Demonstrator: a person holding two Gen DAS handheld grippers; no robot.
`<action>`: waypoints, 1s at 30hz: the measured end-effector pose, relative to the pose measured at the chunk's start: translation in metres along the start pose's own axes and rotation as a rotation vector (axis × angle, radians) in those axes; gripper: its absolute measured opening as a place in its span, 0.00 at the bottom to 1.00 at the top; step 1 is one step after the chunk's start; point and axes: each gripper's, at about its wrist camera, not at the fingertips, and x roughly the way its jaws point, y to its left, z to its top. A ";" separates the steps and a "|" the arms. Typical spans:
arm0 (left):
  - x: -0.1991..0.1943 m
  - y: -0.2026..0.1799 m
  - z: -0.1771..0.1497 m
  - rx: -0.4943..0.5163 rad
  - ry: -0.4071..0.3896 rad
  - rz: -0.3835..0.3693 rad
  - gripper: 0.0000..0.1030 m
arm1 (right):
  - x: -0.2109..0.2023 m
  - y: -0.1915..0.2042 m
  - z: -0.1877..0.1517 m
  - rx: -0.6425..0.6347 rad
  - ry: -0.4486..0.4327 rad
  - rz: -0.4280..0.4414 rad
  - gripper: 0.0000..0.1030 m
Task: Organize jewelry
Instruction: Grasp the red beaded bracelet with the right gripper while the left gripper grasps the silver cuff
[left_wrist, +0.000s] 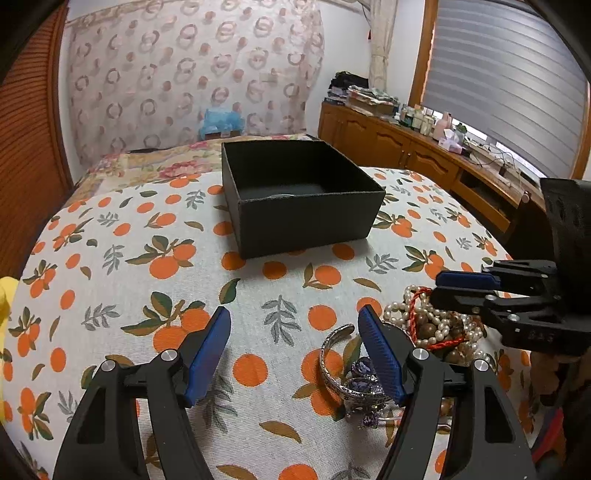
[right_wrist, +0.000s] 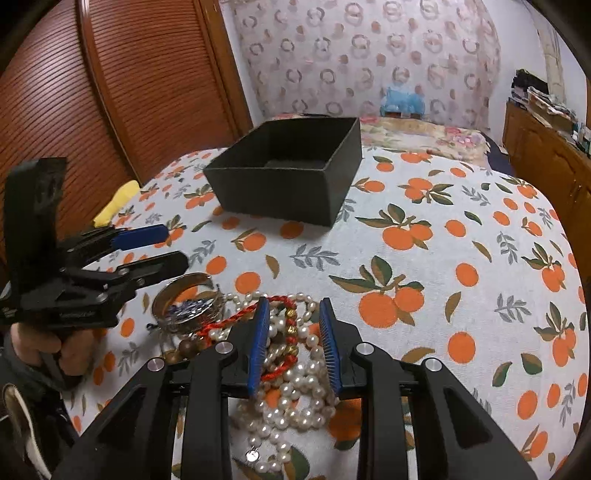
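Nearest up, under the right gripper (right_wrist: 293, 345): a tangled heap of white pearl strands (right_wrist: 295, 391) with a red braided cord (right_wrist: 284, 354) and some brown wooden beads (right_wrist: 186, 347) knotted through it, all lying on the orange-print tablecloth surface (right_wrist: 461, 258). Jaws there partly open, straddling the middle of the heap, blue pads either side of the cord; can't tell for sure if touching yet, but not clamped on anything.

Probably light and totally floppy, going by looks. Pearls round and glossy, so likely to roll and squirt out of a pinch. Best bet: pinch where cord and pearl strands cross, since the braid looks grippy and should drag the rest along. Expect dangling loops and snagging on the neighbour. Strings possibly fragile, so no yanking.

Just beside it, to the left: a silver metal cuff bangle (left_wrist: 334, 354) with a purple-stone silver piece (left_wrist: 364, 376) lying against it. Stiff, smooth metal, a bit heavier presumably; grab across the band, not the stones. Left gripper (left_wrist: 295, 350) hovering by it with jaws spread wide, empty, right pad over the bangle's edge.

Further back, well apart from the pile: an open black square cardboard box (left_wrist: 306, 225), looks empty apart from a faint something at the bottom. Presumably the drop spot.

Beyond that, a floral bedspread (left_wrist: 155, 166) and patterned wall.
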 end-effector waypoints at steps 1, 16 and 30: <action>0.000 0.000 0.000 -0.001 0.000 0.001 0.67 | 0.003 0.000 0.000 0.000 0.012 -0.003 0.29; -0.008 -0.005 -0.004 0.019 0.029 -0.018 0.68 | -0.035 0.009 -0.002 -0.055 -0.080 -0.027 0.08; -0.003 -0.033 -0.015 0.055 0.100 -0.089 0.68 | -0.072 0.004 0.002 -0.062 -0.178 -0.078 0.08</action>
